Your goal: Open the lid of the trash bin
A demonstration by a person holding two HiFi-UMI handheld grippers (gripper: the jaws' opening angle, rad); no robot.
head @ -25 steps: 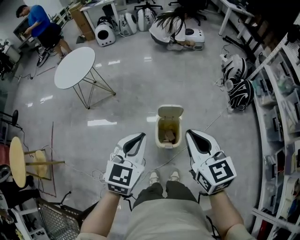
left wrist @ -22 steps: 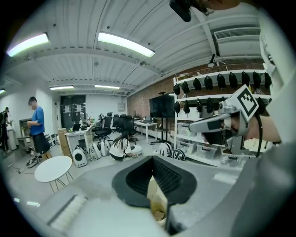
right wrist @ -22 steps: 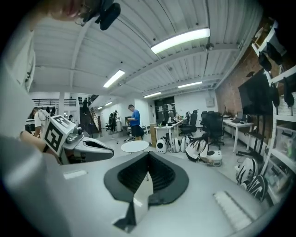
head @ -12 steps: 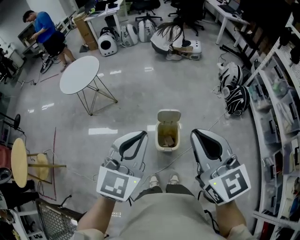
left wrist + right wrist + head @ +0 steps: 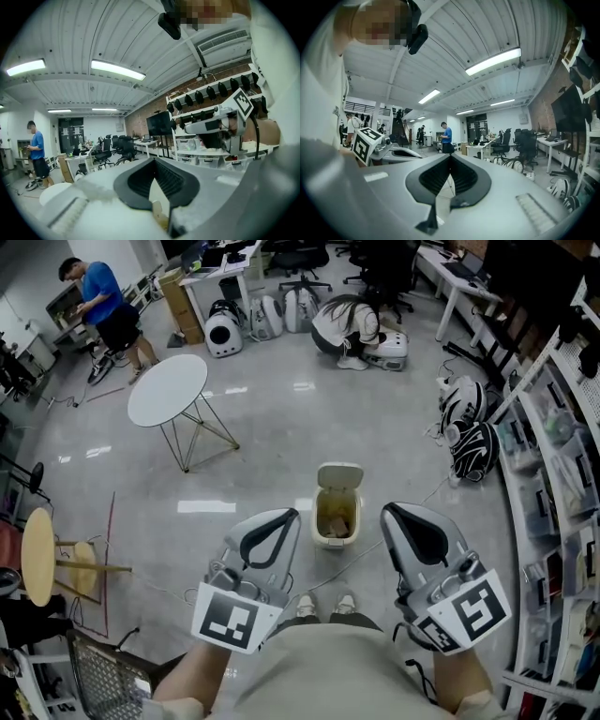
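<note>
The person is holding the left gripper [image 5: 287, 516] and the right gripper [image 5: 388, 510] side by side in front of the torso, apart from each other, both pointing forward and down; the fingers [image 5: 176, 180] of each are meeting at their tips; both bare forearms [image 5: 199, 679] are reaching forward; the marker cubes [image 5: 228, 620] are facing up.

from the head, looking steeply down on the floor, trash bin [image 5: 337, 505] near ahead, left gripper [image 5: 286, 515] and right gripper [image 5: 389, 510] low in frame. from each gripper, aimed along its jaws, slightly upward across the room, each catching the other gripper and the person in blue [image 5: 105, 298].
</note>
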